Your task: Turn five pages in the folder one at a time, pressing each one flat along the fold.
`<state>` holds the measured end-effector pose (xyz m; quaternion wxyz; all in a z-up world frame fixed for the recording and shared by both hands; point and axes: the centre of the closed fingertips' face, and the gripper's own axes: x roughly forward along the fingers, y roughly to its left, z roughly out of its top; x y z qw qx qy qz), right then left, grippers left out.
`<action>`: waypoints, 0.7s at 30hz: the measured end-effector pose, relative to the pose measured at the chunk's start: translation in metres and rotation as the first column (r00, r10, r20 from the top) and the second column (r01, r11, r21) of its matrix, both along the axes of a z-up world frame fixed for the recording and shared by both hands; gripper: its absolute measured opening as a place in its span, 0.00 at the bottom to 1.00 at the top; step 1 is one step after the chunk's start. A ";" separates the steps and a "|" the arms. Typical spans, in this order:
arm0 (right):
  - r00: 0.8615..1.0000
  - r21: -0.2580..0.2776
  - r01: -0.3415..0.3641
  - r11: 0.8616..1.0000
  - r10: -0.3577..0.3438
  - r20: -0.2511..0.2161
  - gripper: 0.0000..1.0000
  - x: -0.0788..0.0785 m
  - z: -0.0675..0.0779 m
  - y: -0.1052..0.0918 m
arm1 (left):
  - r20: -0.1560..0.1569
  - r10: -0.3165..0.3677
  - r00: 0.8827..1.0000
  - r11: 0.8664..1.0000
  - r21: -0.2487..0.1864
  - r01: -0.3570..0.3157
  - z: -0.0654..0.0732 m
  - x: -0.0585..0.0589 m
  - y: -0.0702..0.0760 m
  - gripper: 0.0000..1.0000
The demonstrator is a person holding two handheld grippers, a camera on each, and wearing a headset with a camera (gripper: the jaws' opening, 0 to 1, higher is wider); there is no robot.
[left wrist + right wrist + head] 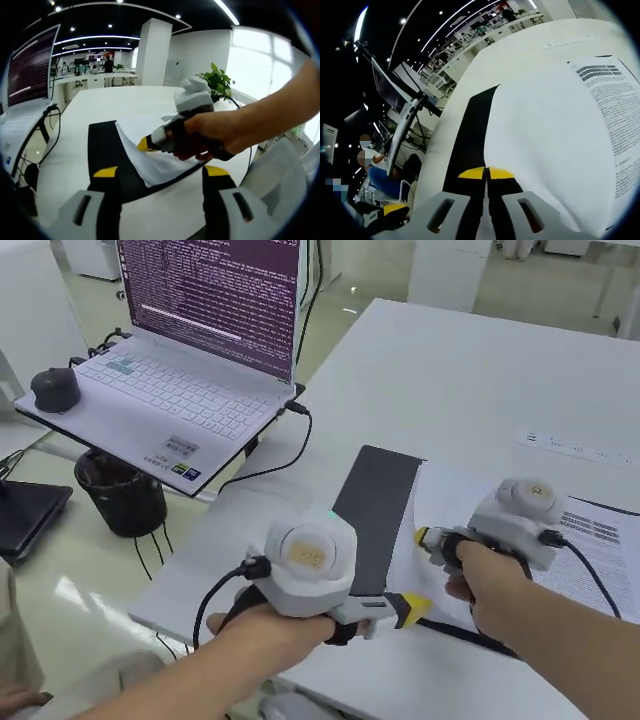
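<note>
At your far left, an open white laptop (170, 390) stands just off the left edge of the white desk (450, 370). Your left claw (160, 172) is spread wide and holds nothing. It sits at the near end of the open black folder (375, 510), and its own view looks between its two yellow tips at the black cover and the near corner of the white pages (150, 165).

Just to the right, your right claw (485, 173) has its yellow tips pressed together on the line where the white paper meets the black cover. You cannot tell whether a sheet is caught between them.

The left gripper view shows that page edge raised off the cover, which the head view leaves unclear. The right gripper view adds lines of text on the printed right-hand sheet (615, 110).
</note>
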<state>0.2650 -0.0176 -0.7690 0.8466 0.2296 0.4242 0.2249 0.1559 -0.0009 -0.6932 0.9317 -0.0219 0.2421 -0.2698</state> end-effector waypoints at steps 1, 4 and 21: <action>1.000 0.004 0.006 1.000 -0.006 0.001 0.00 -0.001 -0.001 0.000 | -0.003 0.000 1.000 1.000 0.004 0.000 -0.001 0.000 0.000 0.66; 1.000 0.019 -0.003 1.000 0.003 0.005 0.02 -0.004 -0.005 0.004 | -0.012 0.001 1.000 1.000 0.013 -0.001 -0.004 0.000 0.000 0.66; 0.995 0.145 0.021 0.989 -0.035 0.098 0.00 -0.022 0.021 -0.041 | -0.064 -0.038 0.997 0.997 0.071 0.043 -0.028 0.024 -0.031 0.60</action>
